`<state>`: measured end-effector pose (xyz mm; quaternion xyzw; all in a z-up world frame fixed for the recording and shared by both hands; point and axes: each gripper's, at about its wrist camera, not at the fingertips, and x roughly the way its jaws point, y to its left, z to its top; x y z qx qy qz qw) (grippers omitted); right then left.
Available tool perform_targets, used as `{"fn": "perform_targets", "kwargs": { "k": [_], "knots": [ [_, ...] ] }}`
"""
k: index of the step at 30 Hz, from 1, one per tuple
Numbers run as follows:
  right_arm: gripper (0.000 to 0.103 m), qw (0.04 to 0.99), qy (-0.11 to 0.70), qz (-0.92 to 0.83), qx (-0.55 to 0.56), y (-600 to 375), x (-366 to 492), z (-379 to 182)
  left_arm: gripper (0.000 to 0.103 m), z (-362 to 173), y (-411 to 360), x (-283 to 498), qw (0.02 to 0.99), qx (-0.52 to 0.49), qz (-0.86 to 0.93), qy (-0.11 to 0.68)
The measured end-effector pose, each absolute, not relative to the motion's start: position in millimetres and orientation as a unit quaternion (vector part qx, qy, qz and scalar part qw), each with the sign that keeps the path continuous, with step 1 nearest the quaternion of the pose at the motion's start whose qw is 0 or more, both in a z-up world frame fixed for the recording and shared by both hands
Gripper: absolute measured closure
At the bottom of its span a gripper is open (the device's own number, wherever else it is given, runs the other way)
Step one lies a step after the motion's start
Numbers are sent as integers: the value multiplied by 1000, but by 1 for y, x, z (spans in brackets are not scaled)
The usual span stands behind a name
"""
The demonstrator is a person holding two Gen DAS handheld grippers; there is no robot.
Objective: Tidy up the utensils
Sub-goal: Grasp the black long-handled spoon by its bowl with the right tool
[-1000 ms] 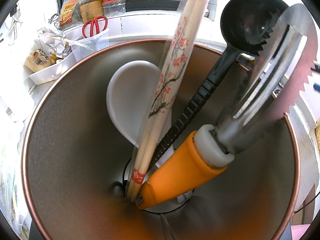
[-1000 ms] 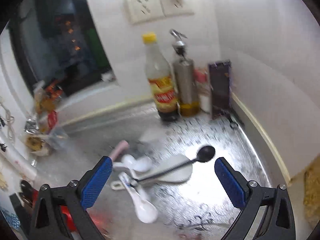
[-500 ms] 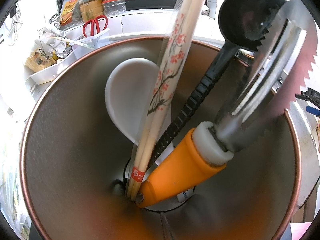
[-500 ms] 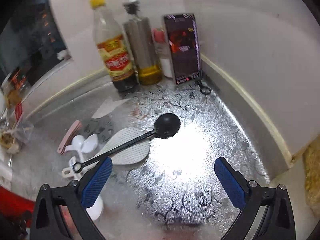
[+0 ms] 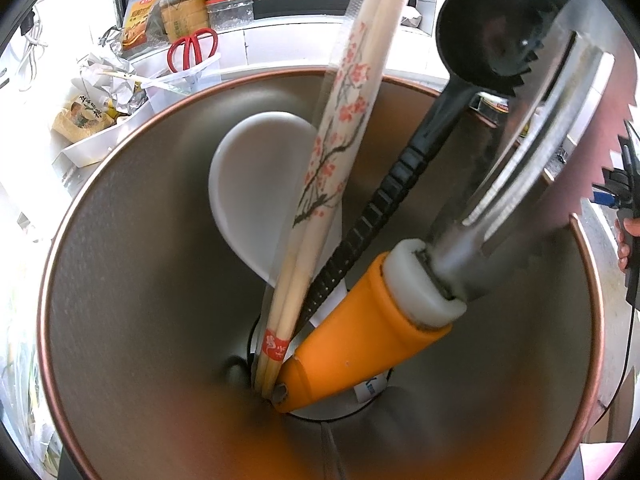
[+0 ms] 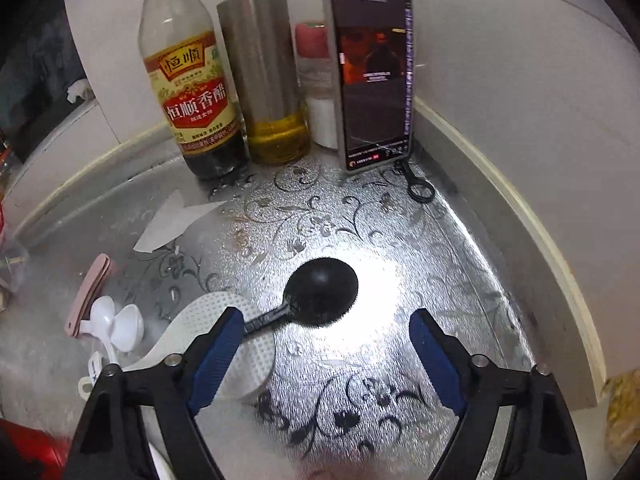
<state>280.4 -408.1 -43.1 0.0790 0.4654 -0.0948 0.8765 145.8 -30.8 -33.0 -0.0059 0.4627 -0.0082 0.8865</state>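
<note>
Right gripper [image 6: 322, 354] has come down and tipped toward the desk [image 6: 400, 240] since the earlier frame; the bottles now sit at the top of its view and the black spoon [image 6: 320, 292] is much larger. Its fingers [image 6: 218, 354] have just been closing a little but stand spread, nothing pinched; only the spoon bowl edge lies between them.

Key relation: black spoon lies flat, bowl just ahead of the gap between the fingers, handle running back and left, passing right beside the left finger tip and over the white rice paddle [image 6: 224, 340]. Long axis is diagonal to the finger line, so the grab likely needs a shift left or a wrist turn. Right hand is the nearer one.

The left view is unchanged: the metal holder [image 5: 120, 280] fills it, loaded with white paddle [image 5: 256, 184], tongs with orange handle [image 5: 360, 344], black ladle [image 5: 492, 40], blossom-print chopsticks [image 5: 344, 100]. Left fingers out of view; cannot tell their state, probably clamped on the holder.

Small white spoons [image 6: 116, 324] and a pink strip [image 6: 90, 292] lie left of the left finger.

Writing: vinegar bottle [image 6: 188, 80] reads 恒顺香醋. Phone [image 6: 374, 76] text too small. Steel oil bottle [image 6: 264, 68], no label.
</note>
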Motion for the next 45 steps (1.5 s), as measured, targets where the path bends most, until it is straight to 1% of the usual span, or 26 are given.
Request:
{"fn": "perform_targets", "kwargs": {
  "k": [2, 4, 5, 8, 10, 12, 15, 17, 24, 30, 34, 35, 36, 37, 38, 45],
  "knots": [
    [24, 875, 469, -97, 74, -408, 286, -46, 14, -33, -31, 146, 886, -6, -8, 463],
    [41, 871, 477, -99, 72, -408, 291, -49, 14, -33, -31, 145, 886, -5, -8, 463],
    [44, 869, 480, -101, 72, -408, 293, -51, 14, -33, -30, 147, 886, -6, -8, 463],
    [46, 870, 477, -101, 76, -409, 295, -52, 14, -33, -30, 147, 886, -6, -8, 463],
    [52, 870, 477, -97, 74, -408, 296, -53, 14, -33, -30, 147, 887, -6, -8, 463],
    [56, 870, 478, -94, 74, -406, 297, -54, 14, -33, -30, 147, 886, -6, -8, 463],
    [59, 869, 479, -96, 77, -405, 298, -54, 14, -33, -30, 147, 886, -5, -8, 463],
    [65, 869, 481, -84, 86, -403, 298, -54, 14, -33, -30, 147, 886, -5, -8, 463],
    [75, 869, 485, -29, 96, -379, 293, -54, 14, -33, -29, 147, 886, -5, -8, 463],
    [75, 870, 483, 31, 92, -353, 288, -50, 14, -33, -29, 146, 886, -5, -8, 464],
    [72, 880, 469, 11, 76, -353, 291, -36, 14, -34, -31, 145, 886, -3, -7, 465],
    [71, 879, 471, 9, 69, -354, 295, -34, 14, -34, -31, 145, 886, -4, -7, 464],
    [62, 878, 474, 5, 61, -354, 298, -35, 14, -34, -31, 145, 886, -3, -7, 465],
    [48, 878, 476, 2, 55, -354, 301, -35, 14, -34, -31, 145, 886, -4, -7, 465],
    [44, 878, 477, 0, 49, -353, 304, -36, 14, -34, -31, 144, 886, -4, -7, 465],
    [43, 861, 506, -6, 44, -352, 326, -56, 14, -34, -31, 143, 885, -2, -7, 465]
  ]
}}
